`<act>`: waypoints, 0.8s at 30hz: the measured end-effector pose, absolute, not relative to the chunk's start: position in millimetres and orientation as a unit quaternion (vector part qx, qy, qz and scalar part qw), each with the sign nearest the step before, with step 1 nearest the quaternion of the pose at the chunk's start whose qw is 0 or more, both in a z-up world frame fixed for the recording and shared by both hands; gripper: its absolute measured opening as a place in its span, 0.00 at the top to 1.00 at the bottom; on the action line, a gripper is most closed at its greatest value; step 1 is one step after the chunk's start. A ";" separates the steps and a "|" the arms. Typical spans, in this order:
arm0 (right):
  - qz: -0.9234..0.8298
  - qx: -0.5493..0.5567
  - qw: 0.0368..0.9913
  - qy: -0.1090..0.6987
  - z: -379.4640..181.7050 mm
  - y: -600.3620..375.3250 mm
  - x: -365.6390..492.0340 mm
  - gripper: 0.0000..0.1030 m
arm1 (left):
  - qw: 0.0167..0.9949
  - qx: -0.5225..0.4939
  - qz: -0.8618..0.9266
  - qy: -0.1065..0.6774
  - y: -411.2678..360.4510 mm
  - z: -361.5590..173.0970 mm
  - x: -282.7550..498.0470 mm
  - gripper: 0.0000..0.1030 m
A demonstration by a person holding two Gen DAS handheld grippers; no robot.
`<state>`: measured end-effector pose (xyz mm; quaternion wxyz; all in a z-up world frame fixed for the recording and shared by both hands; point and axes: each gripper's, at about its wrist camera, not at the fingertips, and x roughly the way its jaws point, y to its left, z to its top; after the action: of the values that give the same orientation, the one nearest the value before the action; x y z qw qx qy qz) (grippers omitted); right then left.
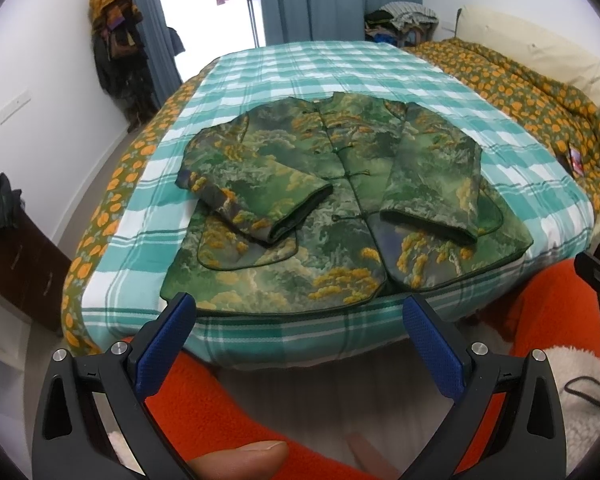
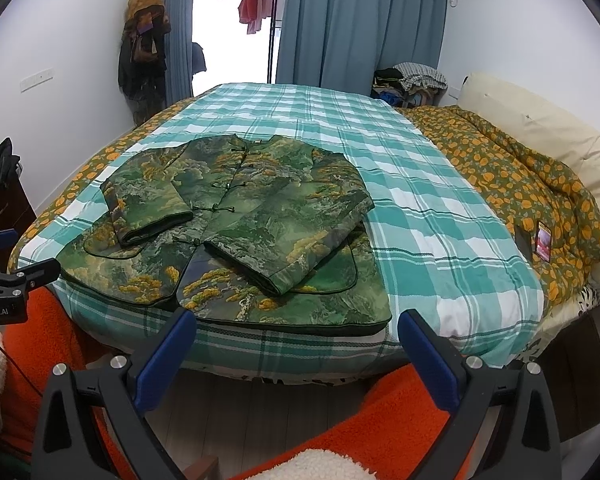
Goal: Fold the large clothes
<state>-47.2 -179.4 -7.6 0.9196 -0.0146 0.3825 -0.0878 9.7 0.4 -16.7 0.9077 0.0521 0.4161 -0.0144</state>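
Jacket (image 1: 340, 208) lies buttoned-side up near the bed's (image 1: 380, 72) front edge, both sleeves crossed inward, likely so the hem folds up next. Left gripper (image 1: 296, 316) and right gripper (image 2: 296, 332) hover short of it, fingers spread, empty.

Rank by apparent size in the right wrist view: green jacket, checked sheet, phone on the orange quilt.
1. checked sheet, covers most of the bed.
2. green jacket, lying on it with both sleeves folded in.
3. phone, smallest, though it also sits farther off.
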 end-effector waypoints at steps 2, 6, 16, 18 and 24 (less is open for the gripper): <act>-0.088 -0.016 0.920 0.382 -7.8 -179.5 -47.2 0.00 | 0.908 0.052 -0.015 0.416 0.3 -16.9 9.6 0.00; -0.087 -0.016 0.920 0.382 -8.2 -179.1 -46.9 0.00 | 0.908 0.052 -0.015 0.416 0.0 -16.7 9.7 0.00; -0.085 -0.026 0.919 0.385 -9.1 -172.5 -45.7 0.00 | 0.907 0.052 -0.019 0.417 -1.7 -23.6 5.7 0.00; -0.085 -0.027 0.919 0.383 -8.6 -172.3 -47.0 0.01 | 0.907 0.055 -0.021 0.418 -3.7 -23.8 4.7 0.00; -0.087 -0.018 0.917 0.390 -12.2 -176.9 -46.3 0.00 | 0.905 0.062 -0.024 0.420 -5.9 -20.2 5.3 0.00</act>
<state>-46.3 -176.9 -12.2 0.9165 -0.0182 0.3900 -0.0870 5.3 -5.9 -20.2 0.9052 0.0616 0.4198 -0.0243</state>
